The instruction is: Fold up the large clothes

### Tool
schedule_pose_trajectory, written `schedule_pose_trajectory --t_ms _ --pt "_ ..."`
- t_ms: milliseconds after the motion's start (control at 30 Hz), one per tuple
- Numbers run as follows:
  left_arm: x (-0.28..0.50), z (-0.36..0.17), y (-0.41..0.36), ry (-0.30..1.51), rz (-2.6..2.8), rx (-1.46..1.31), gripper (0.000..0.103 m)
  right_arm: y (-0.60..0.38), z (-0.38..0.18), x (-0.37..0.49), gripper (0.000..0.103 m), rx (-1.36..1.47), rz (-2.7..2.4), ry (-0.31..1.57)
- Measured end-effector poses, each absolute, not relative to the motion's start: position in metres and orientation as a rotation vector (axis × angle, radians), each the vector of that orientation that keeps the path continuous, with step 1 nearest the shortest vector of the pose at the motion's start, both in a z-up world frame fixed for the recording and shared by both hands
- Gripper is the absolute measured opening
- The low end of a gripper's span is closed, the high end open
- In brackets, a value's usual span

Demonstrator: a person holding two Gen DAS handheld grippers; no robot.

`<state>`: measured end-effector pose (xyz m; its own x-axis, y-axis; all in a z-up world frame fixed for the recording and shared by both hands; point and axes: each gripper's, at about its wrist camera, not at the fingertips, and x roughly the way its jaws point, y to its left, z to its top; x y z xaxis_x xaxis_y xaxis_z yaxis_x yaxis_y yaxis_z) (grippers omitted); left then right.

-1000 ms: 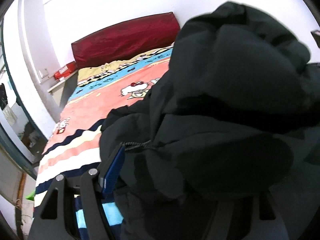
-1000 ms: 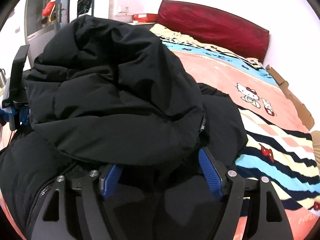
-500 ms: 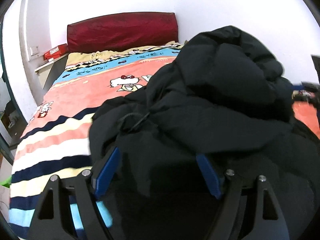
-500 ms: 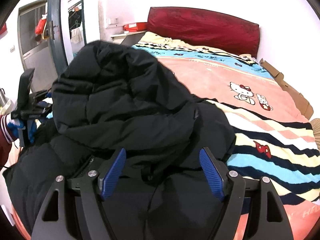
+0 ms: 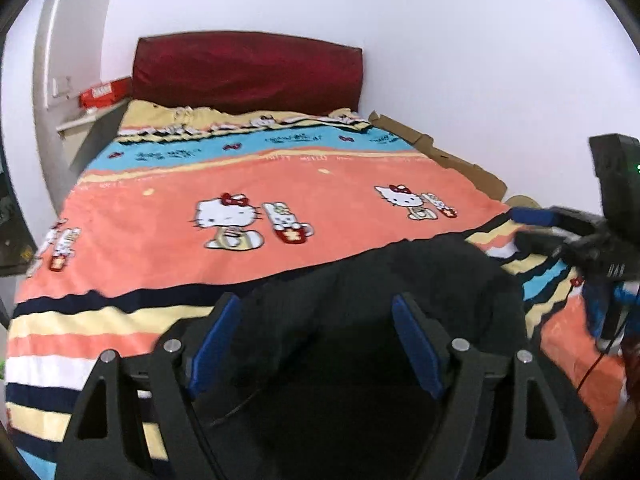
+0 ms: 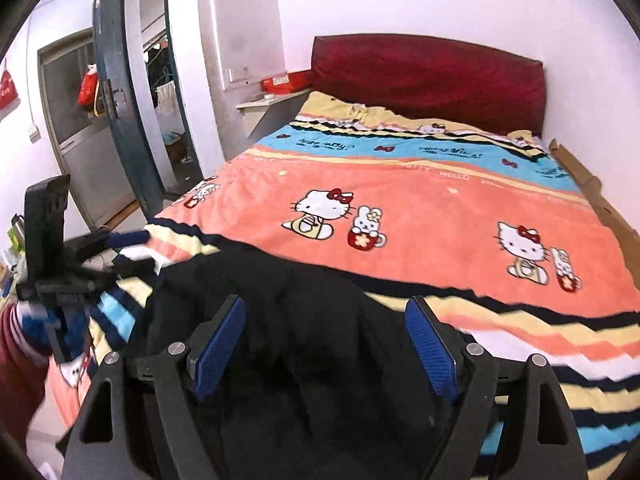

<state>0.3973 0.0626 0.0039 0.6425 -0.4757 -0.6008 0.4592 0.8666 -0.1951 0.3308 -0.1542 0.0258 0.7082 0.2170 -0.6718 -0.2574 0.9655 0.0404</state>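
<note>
A black puffy jacket (image 5: 360, 360) lies low and flattened across the near end of the bed. In the right wrist view the jacket (image 6: 312, 320) fills the bottom centre. My left gripper (image 5: 316, 340) hovers over it, open, its blue pads clear of the fabric. My right gripper (image 6: 326, 344) is just above the same garment; its jaws are opening and nothing is pinched between them. Each view catches the other tool at its edge: the right gripper (image 5: 528, 228) at the right, the left gripper (image 6: 128, 250) at the left.
The bed carries a striped orange cartoon-cat blanket (image 5: 280, 184) and ends at a dark red headboard (image 5: 248, 72). Cardboard (image 5: 440, 152) lines its right side. A red box (image 6: 286, 80) sits on a shelf. A door (image 6: 116, 92) stands open at left, and a red sleeve (image 6: 16, 348) shows.
The jacket's bunched upper part, held high a second ago, has dropped flat onto the bed. Both grippers have let go, widened, and lifted back, exposing much more blanket.
</note>
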Motion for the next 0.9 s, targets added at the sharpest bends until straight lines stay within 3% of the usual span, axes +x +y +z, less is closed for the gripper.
schedule_pose_trajectory --t_ms 300,667,900 --pt "0.366 -0.065 0.013 0.820 -0.571 0.112 0.077 -0.138 -0.059 0.338 0.081 -0.131 0.272 0.991" --pt "0.267 -0.072 0.013 0.779 -0.565 0.188 0.077 -0.156 -0.073 0.226 0.081 -0.146 0.310 0.966" --pt "0.285 -0.109 0.004 0.858 -0.502 0.196 0.079 -0.156 -0.095 0.238 0.081 -0.168 0.264 0.975"
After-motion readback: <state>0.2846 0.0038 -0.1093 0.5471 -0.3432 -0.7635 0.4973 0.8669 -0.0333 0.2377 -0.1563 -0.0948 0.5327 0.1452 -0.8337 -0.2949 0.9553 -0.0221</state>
